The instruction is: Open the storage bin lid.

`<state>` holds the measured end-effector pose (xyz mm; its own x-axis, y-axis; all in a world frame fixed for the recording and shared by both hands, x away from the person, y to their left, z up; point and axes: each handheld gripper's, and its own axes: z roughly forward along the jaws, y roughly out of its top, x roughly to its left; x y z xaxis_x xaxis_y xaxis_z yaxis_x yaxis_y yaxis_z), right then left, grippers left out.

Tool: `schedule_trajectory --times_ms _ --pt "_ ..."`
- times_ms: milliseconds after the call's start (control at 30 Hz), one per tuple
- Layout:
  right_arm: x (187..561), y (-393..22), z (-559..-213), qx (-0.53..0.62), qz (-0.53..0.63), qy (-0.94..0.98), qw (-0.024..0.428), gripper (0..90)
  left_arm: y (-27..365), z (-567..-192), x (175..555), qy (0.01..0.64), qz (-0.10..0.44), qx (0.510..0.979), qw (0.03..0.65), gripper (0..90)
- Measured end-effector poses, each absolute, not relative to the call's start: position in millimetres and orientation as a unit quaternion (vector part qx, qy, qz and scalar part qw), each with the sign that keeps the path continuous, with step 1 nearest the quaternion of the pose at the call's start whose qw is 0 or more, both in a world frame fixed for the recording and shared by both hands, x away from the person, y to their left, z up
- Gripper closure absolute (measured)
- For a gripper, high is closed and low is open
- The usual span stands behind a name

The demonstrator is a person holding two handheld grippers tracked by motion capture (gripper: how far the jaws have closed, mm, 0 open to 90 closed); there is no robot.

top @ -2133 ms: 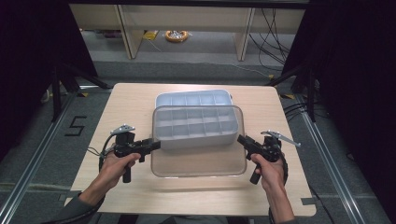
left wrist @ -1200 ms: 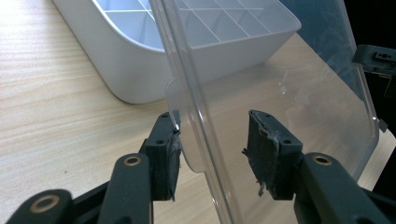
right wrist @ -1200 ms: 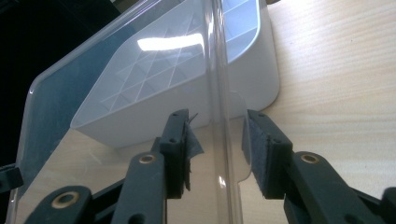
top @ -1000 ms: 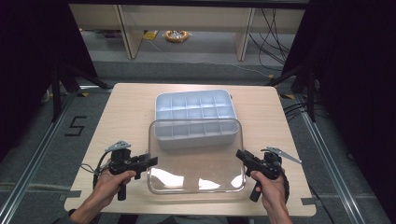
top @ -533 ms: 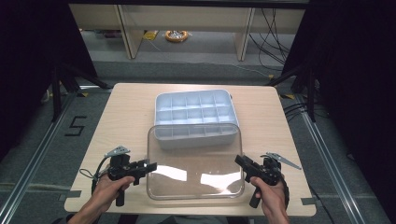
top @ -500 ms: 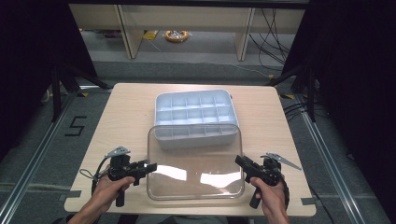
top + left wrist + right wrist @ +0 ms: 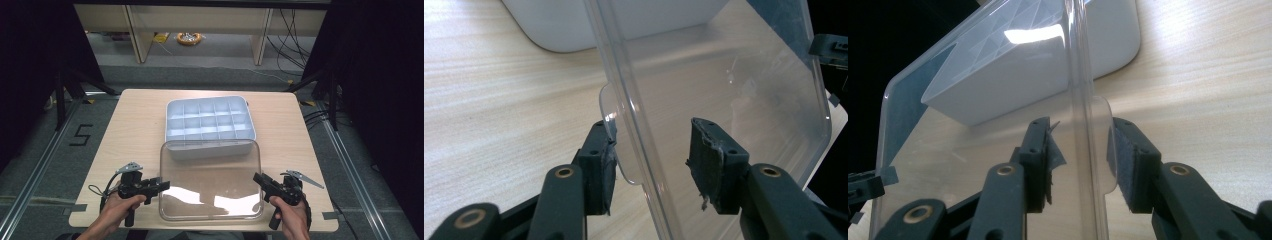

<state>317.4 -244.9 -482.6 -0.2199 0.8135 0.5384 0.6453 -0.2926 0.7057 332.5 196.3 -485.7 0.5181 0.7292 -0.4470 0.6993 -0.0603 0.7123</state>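
Observation:
A clear plastic lid (image 7: pixel 210 180) lies at the front of the table, its far edge against the white compartment box (image 7: pixel 207 125). My left gripper (image 7: pixel 162 184) is at the lid's left edge. In the left gripper view the gripper (image 7: pixel 651 155) is open, its jaws on either side of the lid's rim (image 7: pixel 624 100) and its small tab. My right gripper (image 7: pixel 256 177) is at the lid's right edge. In the right gripper view the gripper (image 7: pixel 1080 150) is open too, with the rim (image 7: pixel 1083 100) and tab standing free between the pads. The box (image 7: pixel 1113 35) lies just beyond.
The wooden table (image 7: pixel 130 130) has bare room left and right of the box. Its front edge runs just below the lid and my hands. Dark floor, cables and shelf legs surround the table.
The lid has come off the top of the box and moved toward the table's near edge. Both grippers moved back with it, staying at its left and right edges.

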Motion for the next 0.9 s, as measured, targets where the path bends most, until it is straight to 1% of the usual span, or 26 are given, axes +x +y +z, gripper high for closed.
schedule_trajectory --times_ms 100,133,167,200,233,267,300,400,433,467,700,733,833,867,900 --pt "315 -244 -483 0.634 0.511 0.577 0.067 62.5 195 -489 332 0.491 0.009 0.732 0.472 53.7" --pt "315 -244 -484 0.633 0.51 0.579 0.065 62.4 195 -490 332 0.489 0.009 0.734 0.471 53.7" --pt "315 -246 -486 0.62 0.512 0.589 0.076 62.5 194 -490 332 0.49 0.008 0.734 0.471 53.7" --pt "314 -245 -485 0.632 0.508 0.581 0.069 62.4 194 -491 331 0.489 0.008 0.734 0.471 53.7" --pt "315 -247 -487 0.62 0.517 0.586 0.074 62.4 194 -491 331 0.489 0.008 0.734 0.471 53.6" --pt "313 -245 -487 0.635 0.51 0.577 0.064 62.4 193 -492 331 0.488 0.007 0.736 0.468 53.6" --pt "313 -246 -487 0.634 0.511 0.577 0.062 62.4 193 -493 331 0.486 0.007 0.741 0.464 53.5" --pt "313 -249 -490 0.623 0.509 0.588 0.078 62.3 191 -495 330 0.487 0.002 0.742 0.46 53.2" --pt "309 -245 -486 0.643 0.513 0.568 0.037 62.3 191 -496 330 0.487 0.002 0.742 0.461 52.7" --pt "312 -249 -490 0.626 0.508 0.587 0.072 62.3 191 -496 330 0.487 0.001 0.743 0.459 52.5" --pt "308 -249 -493 0.628 0.503 0.589 0.068 62.3 190 -496 327 0.48 0.003 0.747 0.46 52.3" --pt "309 -250 -494 0.625 0.499 0.596 0.079 62.2 190 -496 326 0.48 0.002 0.748 0.458 52.3" --pt "308 -249 -495 0.634 0.495 0.591 0.068 62.0 189 -498 325 0.48 -0.002 0.748 0.459 52.2" --pt "309 -251 -497 0.626 0.493 0.599 0.081 61.9 189 -498 325 0.478 -0.004 0.751 0.455 52.2" --pt "308 -250 -497 0.632 0.496 0.591 0.072 62.0 189 -498 325 0.478 -0.004 0.751 0.455 52.1"
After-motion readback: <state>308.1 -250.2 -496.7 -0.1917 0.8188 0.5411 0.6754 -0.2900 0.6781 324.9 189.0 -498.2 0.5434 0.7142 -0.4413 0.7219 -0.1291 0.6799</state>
